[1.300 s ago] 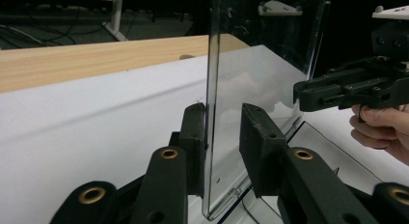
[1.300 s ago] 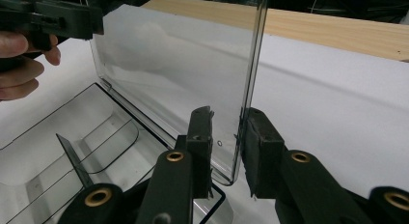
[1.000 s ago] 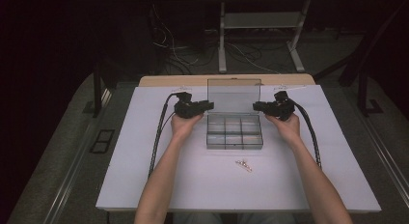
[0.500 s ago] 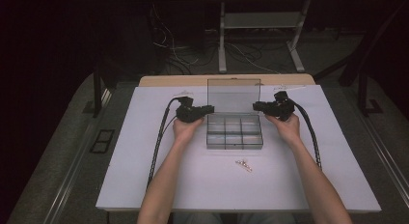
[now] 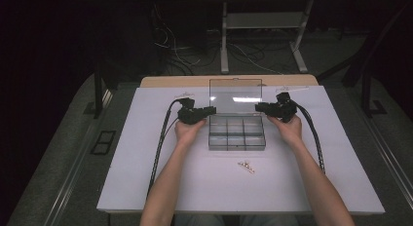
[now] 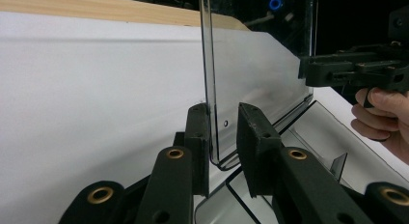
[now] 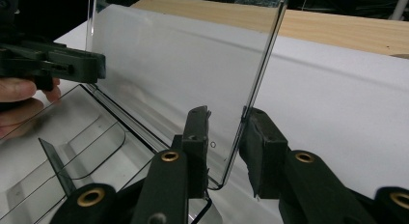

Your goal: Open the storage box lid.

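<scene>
A clear plastic compartment box (image 5: 237, 148) sits mid-table with its lid (image 5: 235, 94) standing upright. My left gripper (image 5: 212, 109) is at the lid's left edge and my right gripper (image 5: 258, 106) at its right edge. In the left gripper view the lid (image 6: 260, 64) stands between the jaws of the left gripper (image 6: 224, 113), which have just been closing. It rests against one pad, with a gap to the other. In the right gripper view the lid (image 7: 183, 55) sits between the jaws of the right gripper (image 7: 226, 113), which have just been opening. It lies close to one pad.
A few small metal parts (image 5: 246, 165) lie on the white tabletop (image 5: 146, 177) in front of the box. The person's forearms reach in from the near edge on both sides of the box. A cable trails back from each gripper.
</scene>
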The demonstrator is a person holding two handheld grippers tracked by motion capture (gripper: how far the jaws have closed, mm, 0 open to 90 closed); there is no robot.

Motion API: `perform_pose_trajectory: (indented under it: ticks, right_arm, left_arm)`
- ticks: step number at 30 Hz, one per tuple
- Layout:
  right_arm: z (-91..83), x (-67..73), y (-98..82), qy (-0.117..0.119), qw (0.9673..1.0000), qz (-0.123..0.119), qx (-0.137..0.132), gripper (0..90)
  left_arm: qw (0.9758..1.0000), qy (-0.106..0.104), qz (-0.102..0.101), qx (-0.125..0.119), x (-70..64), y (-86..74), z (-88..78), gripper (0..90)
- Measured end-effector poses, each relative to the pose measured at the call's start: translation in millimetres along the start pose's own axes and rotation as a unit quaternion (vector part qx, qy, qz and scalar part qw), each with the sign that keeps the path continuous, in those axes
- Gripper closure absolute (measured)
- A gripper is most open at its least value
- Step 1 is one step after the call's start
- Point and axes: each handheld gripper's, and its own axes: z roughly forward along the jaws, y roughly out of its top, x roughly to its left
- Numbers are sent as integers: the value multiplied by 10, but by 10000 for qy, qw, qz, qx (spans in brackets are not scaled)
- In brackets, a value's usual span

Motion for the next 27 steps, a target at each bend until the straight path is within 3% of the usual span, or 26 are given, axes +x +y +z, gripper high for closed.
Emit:
perform_pose_trajectory:
  ticks: [27]
  right_arm:
    - [80, -42, -70, 29, 9994, 345, 74, 599]
  left_arm:
    - [9995, 173, -271, 25, 11, -14, 10, 661]
